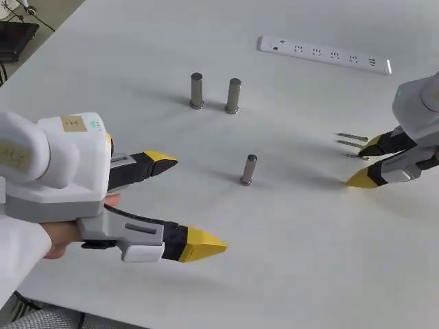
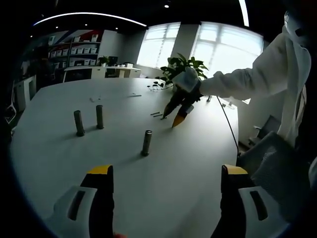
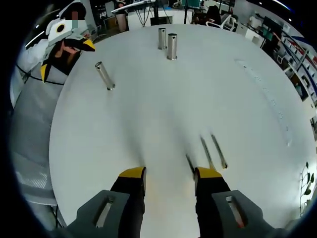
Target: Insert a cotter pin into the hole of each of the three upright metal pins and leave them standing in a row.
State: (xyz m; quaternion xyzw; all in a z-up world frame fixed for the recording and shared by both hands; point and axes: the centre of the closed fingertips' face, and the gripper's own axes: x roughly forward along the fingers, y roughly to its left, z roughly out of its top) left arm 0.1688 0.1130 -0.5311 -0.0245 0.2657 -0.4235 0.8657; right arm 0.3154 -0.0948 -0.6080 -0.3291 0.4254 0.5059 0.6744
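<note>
Three upright metal pins stand on the white table: two side by side at the back (image 1: pixel 197 90) (image 1: pixel 233 95) and one alone nearer the front (image 1: pixel 249 169). Three thin cotter pins (image 1: pixel 352 140) lie flat at the right. My right gripper (image 1: pixel 363 164) is open just in front of them. In the right gripper view the cotter pins (image 3: pixel 205 151) lie just beyond the right jaw, and the right gripper (image 3: pixel 170 174) holds nothing. My left gripper (image 1: pixel 188 203) is open and empty at the lower left, short of the lone pin (image 2: pixel 146 143).
A white power strip (image 1: pixel 324 54) lies at the table's far edge. The table's left edge runs diagonally at the upper left, with a dark object (image 1: pixel 14 38) beyond it. A person's white sleeve (image 2: pixel 247 79) reaches in behind the right gripper.
</note>
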